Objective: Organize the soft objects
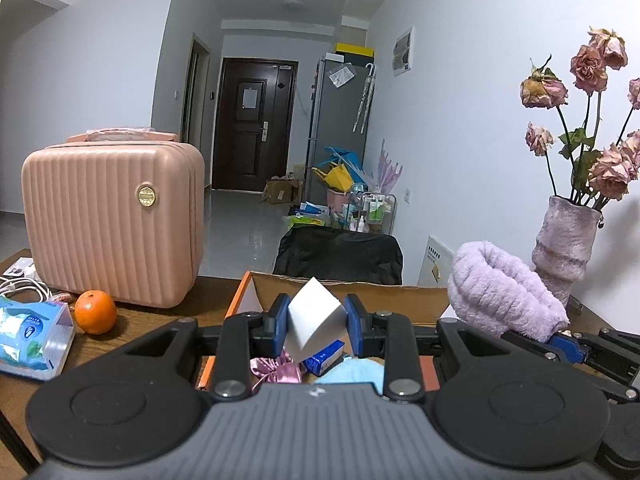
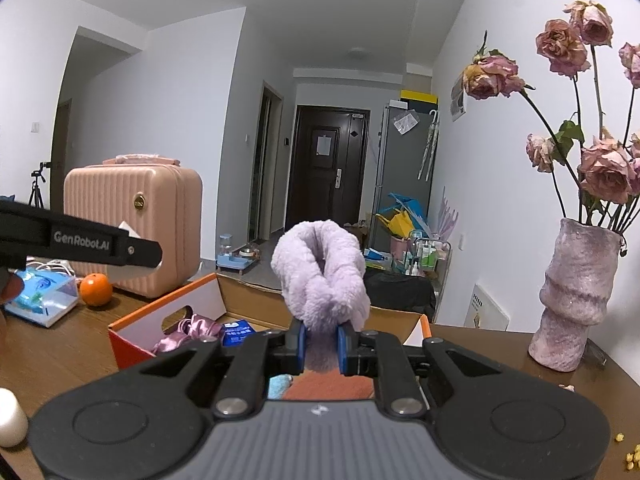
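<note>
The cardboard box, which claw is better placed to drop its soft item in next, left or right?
Likely left. The left claw grips a white sponge block directly above the open cardboard box. The right claw holds the purple fluffy headband nearer the box's right edge.

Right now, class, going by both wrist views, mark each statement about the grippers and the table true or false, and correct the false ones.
1. The left gripper is shut on a white sponge. True.
2. The right gripper is open with nothing in it. False: it is shut on a fluffy purple headband.
3. An orange sits beside the pink case. True.
4. The box holds nothing. False: a pink scrunchie and other items lie inside.
5. The vase lies tipped over. False: it stands upright with roses.
</note>
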`<state>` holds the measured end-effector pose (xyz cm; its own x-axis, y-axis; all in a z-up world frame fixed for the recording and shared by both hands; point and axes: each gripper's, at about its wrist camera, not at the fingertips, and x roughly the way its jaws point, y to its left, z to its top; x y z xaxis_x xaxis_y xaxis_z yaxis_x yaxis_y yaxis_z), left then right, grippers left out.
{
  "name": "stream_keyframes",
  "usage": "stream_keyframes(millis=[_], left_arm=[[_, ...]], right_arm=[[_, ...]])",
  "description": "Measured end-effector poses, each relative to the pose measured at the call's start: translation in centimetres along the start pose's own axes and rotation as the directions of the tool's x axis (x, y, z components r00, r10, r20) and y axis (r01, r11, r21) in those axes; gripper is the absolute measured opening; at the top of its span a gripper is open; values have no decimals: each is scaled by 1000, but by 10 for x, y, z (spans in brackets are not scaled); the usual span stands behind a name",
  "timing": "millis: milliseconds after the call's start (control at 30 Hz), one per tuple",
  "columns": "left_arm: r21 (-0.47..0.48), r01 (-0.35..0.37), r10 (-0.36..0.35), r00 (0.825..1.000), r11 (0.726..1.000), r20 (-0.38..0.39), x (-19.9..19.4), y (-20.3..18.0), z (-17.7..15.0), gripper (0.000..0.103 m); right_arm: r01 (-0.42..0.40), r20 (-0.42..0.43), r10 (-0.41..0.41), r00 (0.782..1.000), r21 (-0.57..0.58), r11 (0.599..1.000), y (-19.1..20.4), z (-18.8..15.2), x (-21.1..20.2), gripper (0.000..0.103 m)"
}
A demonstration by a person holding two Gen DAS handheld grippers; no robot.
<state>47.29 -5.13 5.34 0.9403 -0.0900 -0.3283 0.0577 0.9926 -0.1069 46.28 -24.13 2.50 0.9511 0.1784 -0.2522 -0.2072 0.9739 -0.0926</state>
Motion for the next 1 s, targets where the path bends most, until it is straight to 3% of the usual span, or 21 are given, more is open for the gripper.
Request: stream_keyframes(millis=[333, 1000], left_arm=[[4, 4, -4, 1000, 1000, -5, 20, -1, 8, 30], [49, -34, 39, 992, 998, -122, 88, -10, -3, 30]], right_arm=[[17, -9, -17, 1000, -9, 1000, -1, 5, 21, 14], [17, -89, -19, 996, -19, 1000, 0, -1, 68, 14]])
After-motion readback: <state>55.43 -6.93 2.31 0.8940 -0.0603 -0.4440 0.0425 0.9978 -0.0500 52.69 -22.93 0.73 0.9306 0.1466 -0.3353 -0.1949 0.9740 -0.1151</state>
